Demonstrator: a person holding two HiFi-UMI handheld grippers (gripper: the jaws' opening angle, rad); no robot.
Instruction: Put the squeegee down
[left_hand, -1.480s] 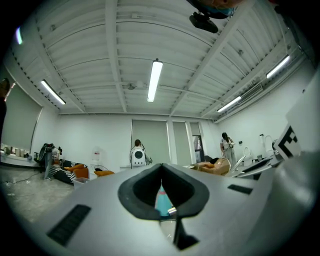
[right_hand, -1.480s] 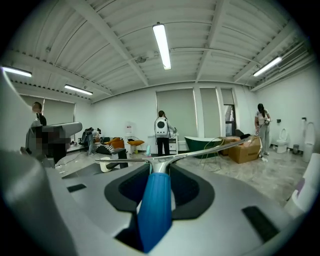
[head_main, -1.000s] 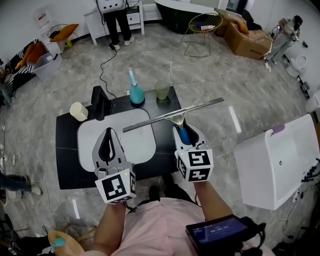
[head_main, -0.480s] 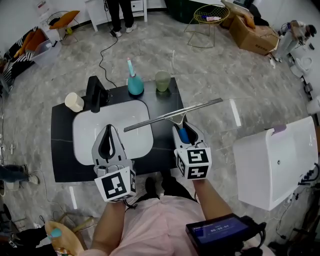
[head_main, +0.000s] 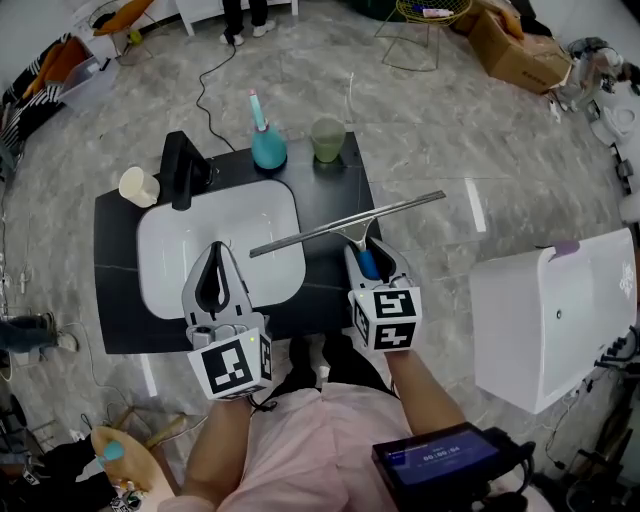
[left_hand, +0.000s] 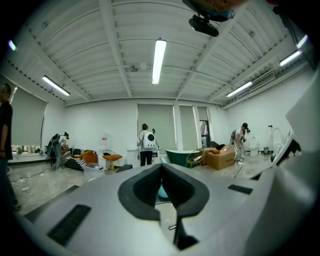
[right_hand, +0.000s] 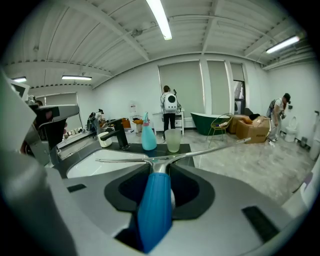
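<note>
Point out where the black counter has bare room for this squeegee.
Bare black counter runs between the white basin and the right edge, in front of the green cup. The squeegee hangs over that strip. The strip left of the basin is also free. The back edge is crowded: cream cup, faucet, spray bottle.

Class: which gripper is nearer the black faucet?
Left. The left gripper is over the sink, just below-right of the black faucet in the head view. The right gripper, holding the squeegee, is over the counter's right side, farther away.
</note>
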